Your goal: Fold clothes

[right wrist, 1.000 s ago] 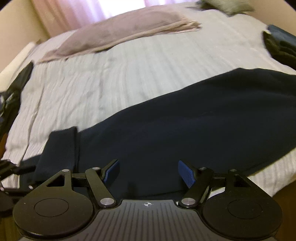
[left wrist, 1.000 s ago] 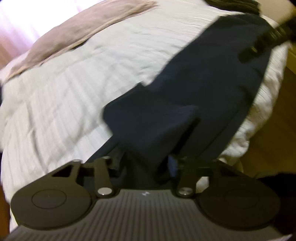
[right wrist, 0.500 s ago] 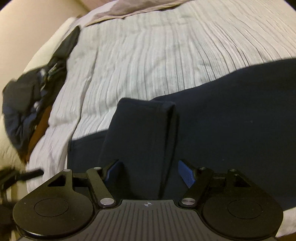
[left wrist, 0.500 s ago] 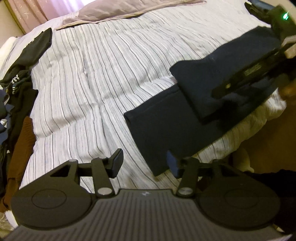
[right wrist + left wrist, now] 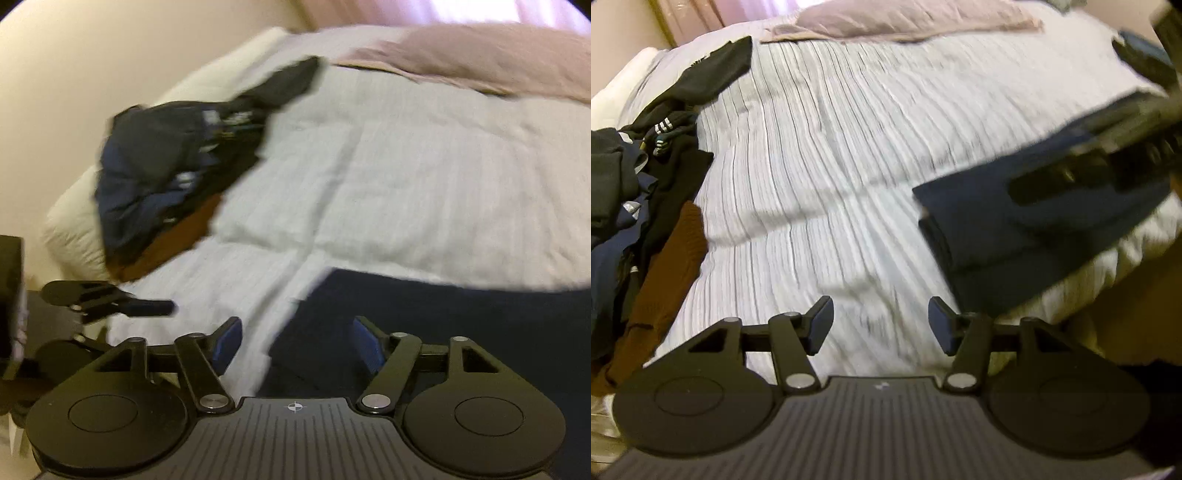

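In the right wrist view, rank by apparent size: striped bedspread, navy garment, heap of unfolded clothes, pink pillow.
Largest to smallest as they appear:
1. striped bedspread
2. navy garment, cut off by the frame and nearest the camera, so likely flattered
3. heap of unfolded clothes and pink pillow: too close to rank; the pillow is cropped and farther away.

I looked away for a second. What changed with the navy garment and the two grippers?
The left gripper let go of the navy garment, its jaws just opening, and swung off over the bedspread. The right gripper folded an end over and released. The clothes pile stayed put.
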### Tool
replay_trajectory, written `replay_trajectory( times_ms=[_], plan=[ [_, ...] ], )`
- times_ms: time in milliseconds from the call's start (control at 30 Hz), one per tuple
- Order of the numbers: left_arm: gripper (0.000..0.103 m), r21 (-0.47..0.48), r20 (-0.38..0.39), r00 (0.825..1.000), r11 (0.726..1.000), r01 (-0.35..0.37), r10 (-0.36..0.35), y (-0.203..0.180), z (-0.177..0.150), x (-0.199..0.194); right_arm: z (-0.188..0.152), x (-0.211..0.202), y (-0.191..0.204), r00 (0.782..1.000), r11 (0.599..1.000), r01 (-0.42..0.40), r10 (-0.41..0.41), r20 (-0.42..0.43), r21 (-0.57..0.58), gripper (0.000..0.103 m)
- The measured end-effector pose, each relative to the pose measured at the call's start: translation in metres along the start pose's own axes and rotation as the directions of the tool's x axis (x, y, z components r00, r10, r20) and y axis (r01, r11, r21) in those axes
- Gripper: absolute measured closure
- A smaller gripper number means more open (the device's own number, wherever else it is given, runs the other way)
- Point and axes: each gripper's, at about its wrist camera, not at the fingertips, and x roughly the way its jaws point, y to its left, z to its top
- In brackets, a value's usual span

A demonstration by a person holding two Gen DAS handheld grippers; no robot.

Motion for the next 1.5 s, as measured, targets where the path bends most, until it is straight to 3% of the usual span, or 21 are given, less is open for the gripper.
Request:
replay_trajectory(
  times_ms=[100,167,200,267,333,433,500,567,633,800,867,967,1100,1233,1300,1367,1433,1500],
  plan=[
    [0.046,0.008,0.027,0.998,0.999,0.053,-0.054,-0.006,0.012,0.011,-0.015,-0.01,-0.029,0.992,0.992,0.121,-0.12,-0.027,0.045,0.034],
    [0.046,0.113,0.049,0.997,0.992,0.055,-0.061,-0.02,0.017,0.019,-0.028,-0.022,-0.049,0.979,0.977,0.2,-0.196,-0.052,0.071,0.034],
    [0.047,0.213,0.062,0.996,0.976,0.046,-0.061,-0.032,0.015,0.023,-0.033,-0.027,-0.056,0.974,0.972,0.221,-0.216,-0.063,0.083,0.034],
    [0.049,0.458,0.091,0.994,0.889,0.016,-0.065,-0.061,0.007,0.029,-0.043,-0.037,-0.071,0.963,0.958,0.265,-0.256,-0.087,0.107,0.034],
    [0.052,0.656,0.109,0.992,0.755,-0.022,-0.065,-0.082,-0.006,0.039,-0.052,-0.046,-0.084,0.95,0.944,0.304,-0.291,-0.111,0.127,0.034],
    [0.066,0.822,0.132,0.99,0.562,-0.088,-0.039,-0.101,-0.024,0.056,-0.062,-0.044,-0.092,0.945,0.941,0.315,-0.298,-0.134,0.126,0.034],
    [0.077,0.872,0.142,0.989,0.478,-0.104,-0.044,-0.106,-0.028,0.064,-0.065,-0.035,-0.09,0.941,0.942,0.322,-0.308,-0.144,0.093,0.034],
    [0.089,0.891,0.146,0.988,0.441,-0.11,-0.049,-0.106,-0.029,0.065,-0.066,-0.03,-0.086,0.937,0.945,0.326,-0.317,-0.149,0.041,0.034],
    [0.098,0.893,0.151,0.987,0.437,-0.112,-0.057,-0.106,-0.026,0.058,-0.066,-0.028,-0.081,0.934,0.945,0.326,-0.327,-0.146,-0.029,0.034],
    [0.1,0.859,0.167,0.982,0.503,-0.098,-0.093,-0.1,-0.02,0.018,-0.083,-0.032,-0.075,0.929,0.929,0.327,-0.35,-0.12,-0.175,0.034],
    [0.1,0.856,0.146,0.984,0.511,-0.072,-0.106,-0.104,-0.026,0.011,-0.087,-0.03,-0.078,0.927,0.931,0.332,-0.352,-0.132,-0.152,0.034],
    [0.101,0.865,0.105,0.988,0.501,-0.035,-0.113,-0.114,-0.043,0.017,-0.092,-0.035,-0.081,0.922,0.93,0.348,-0.362,-0.139,-0.116,0.034],
    [0.101,0.862,0.09,0.992,0.506,-0.031,-0.094,-0.116,-0.057,0.026,-0.096,-0.046,-0.087,0.923,0.933,0.357,-0.361,-0.137,-0.047,0.034],
    [0.101,0.865,0.078,0.994,0.5,-0.027,-0.081,-0.114,-0.061,0.035,-0.1,-0.062,-0.105,0.931,0.925,0.356,-0.34,-0.129,0.135,0.034],
    [0.101,0.868,0.07,0.994,0.496,-0.02,-0.081,-0.114,-0.061,0.04,-0.103,-0.073,-0.122,0.932,0.885,0.363,-0.346,-0.111,0.29,0.034],
    [0.101,0.866,0.062,0.994,0.499,-0.012,-0.084,-0.111,-0.058,0.043,-0.111,-0.087,-0.143,0.928,0.818,0.36,-0.365,-0.078,0.449,0.034],
    [0.101,0.855,0.044,0.995,0.519,0.01,-0.091,-0.109,-0.055,0.045,-0.122,-0.102,-0.163,0.918,0.737,0.344,-0.394,-0.043,0.582,0.034],
    [0.101,0.84,0.023,0.995,0.542,0.035,-0.1,-0.107,-0.051,0.046,-0.13,-0.117,-0.178,0.905,0.683,0.312,-0.425,0.012,0.661,0.035]
  ],
)
